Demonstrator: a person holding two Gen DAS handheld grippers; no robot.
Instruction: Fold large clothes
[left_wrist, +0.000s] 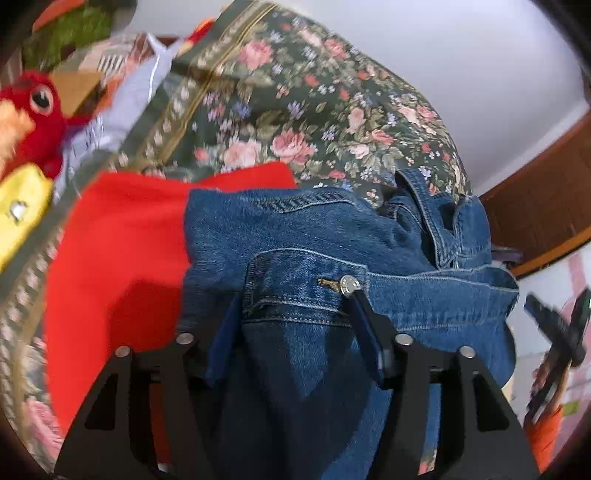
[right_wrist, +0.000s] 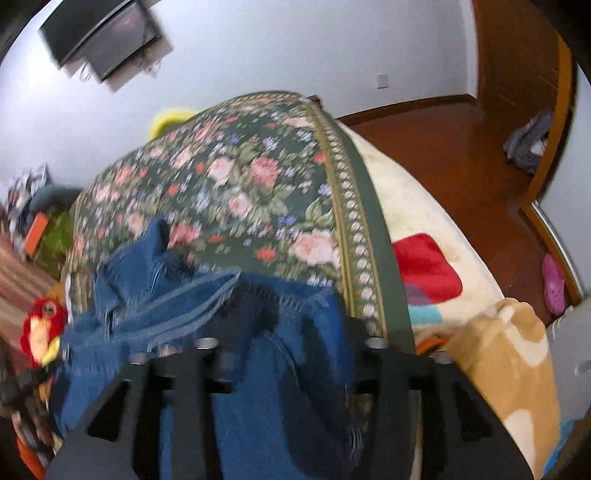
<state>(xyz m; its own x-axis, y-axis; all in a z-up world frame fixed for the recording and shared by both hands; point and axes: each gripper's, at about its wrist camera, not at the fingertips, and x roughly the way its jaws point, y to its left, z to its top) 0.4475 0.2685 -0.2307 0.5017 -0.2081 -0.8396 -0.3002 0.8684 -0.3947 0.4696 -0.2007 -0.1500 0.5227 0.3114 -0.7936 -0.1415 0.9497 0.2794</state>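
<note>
Jeans (left_wrist: 303, 236) pinched at the waistband by your left tongs (left_wrist: 291, 314); right tongs (right_wrist: 280, 325) bite denim too. Mid-carry: lay them flat on the bed (right_wrist: 229, 177) next.

jeans (left_wrist: 295, 236) blue | bedspread (left_wrist: 295, 103) green, pink floral | cloth (left_wrist: 122, 251) red

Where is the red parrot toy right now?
The red parrot toy sits at the far left edge of both wrist views, on the floral bedspread, left of the red cloth and the blue jeans.
</note>
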